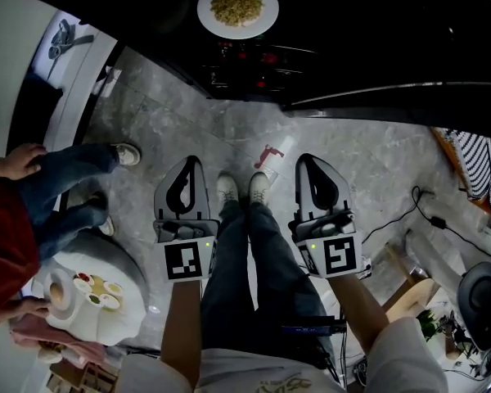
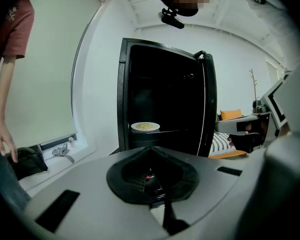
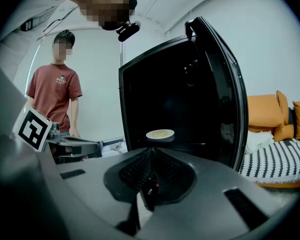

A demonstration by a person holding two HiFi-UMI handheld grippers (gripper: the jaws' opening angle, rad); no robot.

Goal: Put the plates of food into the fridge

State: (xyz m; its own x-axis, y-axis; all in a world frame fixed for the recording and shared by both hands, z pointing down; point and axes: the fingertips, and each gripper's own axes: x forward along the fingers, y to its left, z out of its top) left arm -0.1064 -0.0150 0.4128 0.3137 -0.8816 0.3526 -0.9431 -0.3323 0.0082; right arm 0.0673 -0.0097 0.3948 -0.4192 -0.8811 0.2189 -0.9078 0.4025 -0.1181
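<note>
A white plate of yellow noodles (image 1: 238, 7) rests on a shelf inside the open black fridge (image 1: 352, 47), straight ahead of me. The same plate (image 2: 145, 126) shows in the left gripper view and again as the plate (image 3: 160, 134) in the right gripper view. My left gripper (image 1: 186, 188) and right gripper (image 1: 317, 182) hang side by side over the marble floor, well short of the fridge. Both are shut with nothing in them. The left gripper (image 2: 151, 149) and right gripper (image 3: 152, 151) point at the fridge opening.
The fridge door (image 3: 220, 94) stands open at the right. A person in a red shirt and jeans (image 1: 57, 178) stands at my left, beside a small white table (image 1: 127, 313) with cups. Cables (image 1: 409, 207) lie on the floor at the right, near a striped cushion (image 1: 479, 162).
</note>
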